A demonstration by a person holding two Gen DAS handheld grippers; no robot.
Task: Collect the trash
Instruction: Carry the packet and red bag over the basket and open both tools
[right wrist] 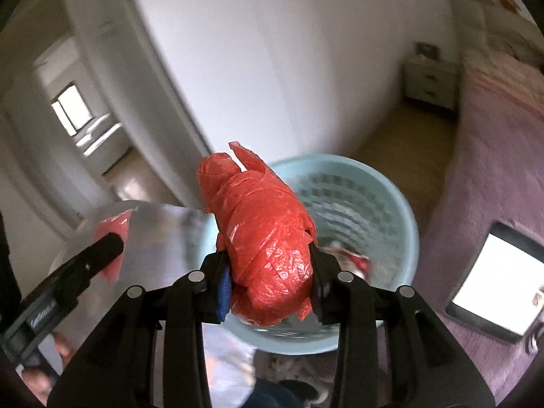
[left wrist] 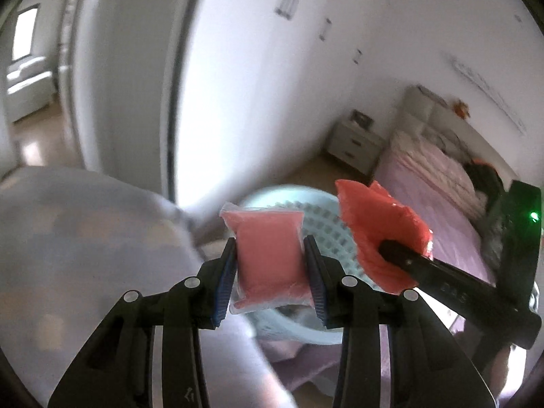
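Observation:
My left gripper is shut on a clear packet of pink filling and holds it in the air above the near rim of a pale blue lattice basket. My right gripper is shut on a crumpled red plastic bag above the same basket, which holds some scraps at its bottom. The red bag also shows in the left wrist view on the right. The left gripper shows in the right wrist view at the left with the pink packet blurred behind it.
A bed with a purple cover lies to the right, with a lit tablet on it. A white nightstand stands by the white wardrobe wall. A doorway opens at the left. Wooden floor lies behind the basket.

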